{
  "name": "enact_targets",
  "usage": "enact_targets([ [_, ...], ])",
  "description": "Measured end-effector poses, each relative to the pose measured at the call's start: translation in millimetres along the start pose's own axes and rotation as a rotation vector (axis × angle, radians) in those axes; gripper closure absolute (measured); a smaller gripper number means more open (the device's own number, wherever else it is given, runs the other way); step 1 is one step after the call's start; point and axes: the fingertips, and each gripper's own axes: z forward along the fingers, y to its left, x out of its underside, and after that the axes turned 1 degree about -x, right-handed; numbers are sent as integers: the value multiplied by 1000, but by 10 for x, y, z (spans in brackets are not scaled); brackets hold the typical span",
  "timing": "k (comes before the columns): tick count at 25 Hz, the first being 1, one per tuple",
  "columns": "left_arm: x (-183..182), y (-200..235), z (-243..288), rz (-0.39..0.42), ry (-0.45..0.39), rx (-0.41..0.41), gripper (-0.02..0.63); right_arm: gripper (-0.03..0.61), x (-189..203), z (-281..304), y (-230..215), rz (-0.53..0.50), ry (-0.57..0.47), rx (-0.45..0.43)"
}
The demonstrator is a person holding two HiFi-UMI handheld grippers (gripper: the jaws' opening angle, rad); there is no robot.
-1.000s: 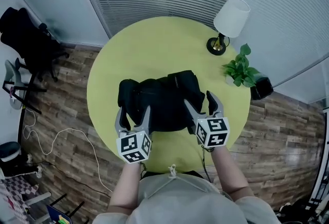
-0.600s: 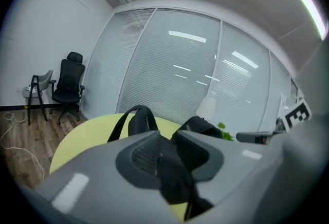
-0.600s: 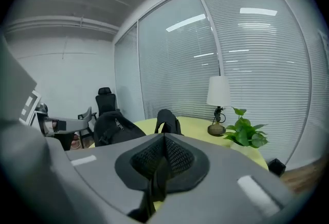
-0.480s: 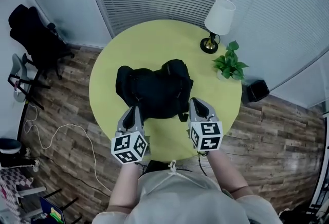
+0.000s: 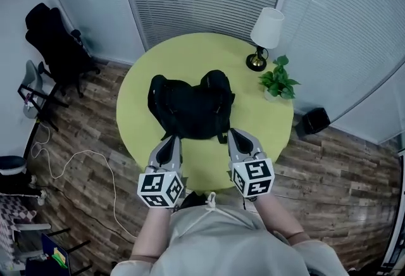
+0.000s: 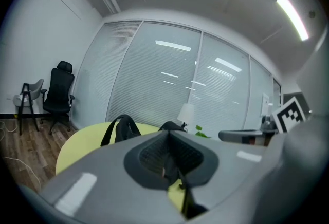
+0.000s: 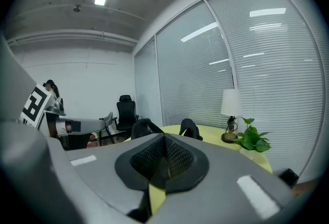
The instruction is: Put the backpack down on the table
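Observation:
The black backpack (image 5: pixel 187 107) lies flat on the round yellow-green table (image 5: pixel 266 124), left of its middle. In the left gripper view its strap (image 6: pixel 119 126) pokes up beyond the jaws; in the right gripper view its humps (image 7: pixel 146 128) show past the jaws. My left gripper (image 5: pixel 168 145) is shut with nothing in it, just off the backpack's near edge. My right gripper (image 5: pixel 239 140) is shut and empty too, near the pack's near right corner. Both hover above the table's near rim, clear of the pack.
A white-shaded table lamp (image 5: pixel 262 35) and a small potted plant (image 5: pixel 276 80) stand at the table's far right. A black office chair (image 5: pixel 56 47) is on the wooden floor to the left, a small black bin (image 5: pixel 313 121) to the right. A cable (image 5: pixel 82 161) trails on the floor.
Both grippers let go of the backpack, closed, and pulled back toward me and upward. The backpack stays on the table. The head view has tilted so more of the room shows.

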Motion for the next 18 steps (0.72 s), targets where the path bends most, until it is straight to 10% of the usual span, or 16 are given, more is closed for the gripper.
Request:
enact_targets([
  [18, -246, -262, -335, 92, -76, 12, 607, 580, -259, -368, 228, -59, -63, -9],
])
